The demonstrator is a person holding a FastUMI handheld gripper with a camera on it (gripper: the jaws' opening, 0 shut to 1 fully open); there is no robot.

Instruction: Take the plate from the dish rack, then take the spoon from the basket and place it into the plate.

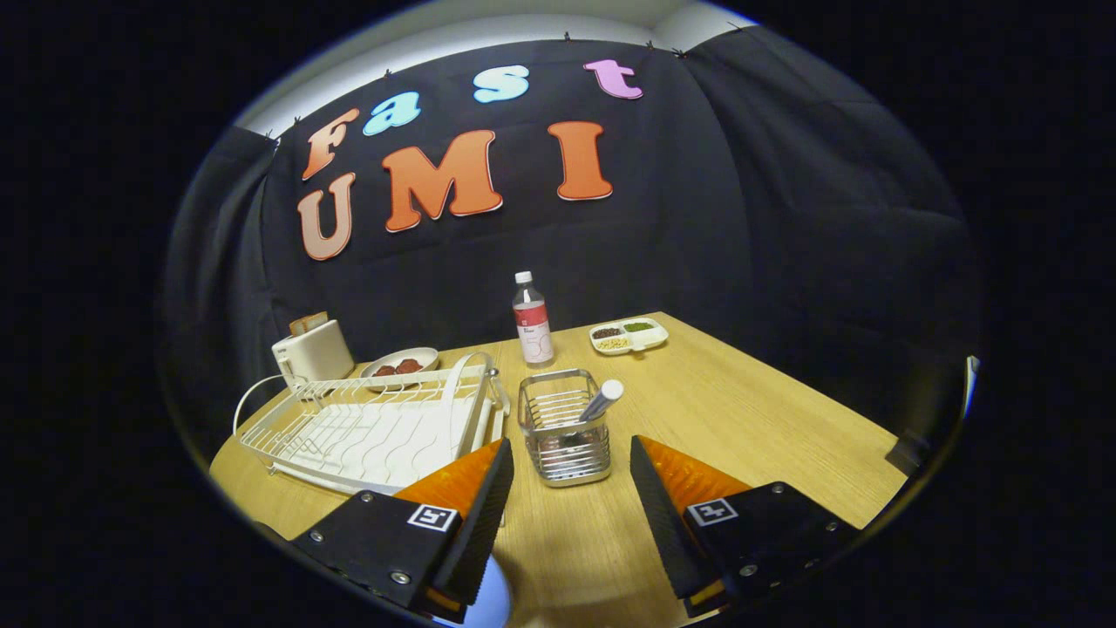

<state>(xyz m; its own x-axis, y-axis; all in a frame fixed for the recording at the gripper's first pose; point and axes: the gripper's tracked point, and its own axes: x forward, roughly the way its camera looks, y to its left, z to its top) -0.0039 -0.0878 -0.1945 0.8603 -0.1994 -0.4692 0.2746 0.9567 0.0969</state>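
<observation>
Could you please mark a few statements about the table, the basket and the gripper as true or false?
1. The gripper is open with nothing between its fingers. True.
2. The basket lies tipped on its side. False: it stands upright just ahead of the fingers.
3. A spoon handle sticks out of the basket. True.
4. The bottle stands inside the dish rack. False: it stands on the table beyond the basket, apart from the rack.
5. A toaster sits beyond the dish rack. True.
6. The divided tray is stacked on the toaster. False: it rests on the table beside the bottle.
</observation>
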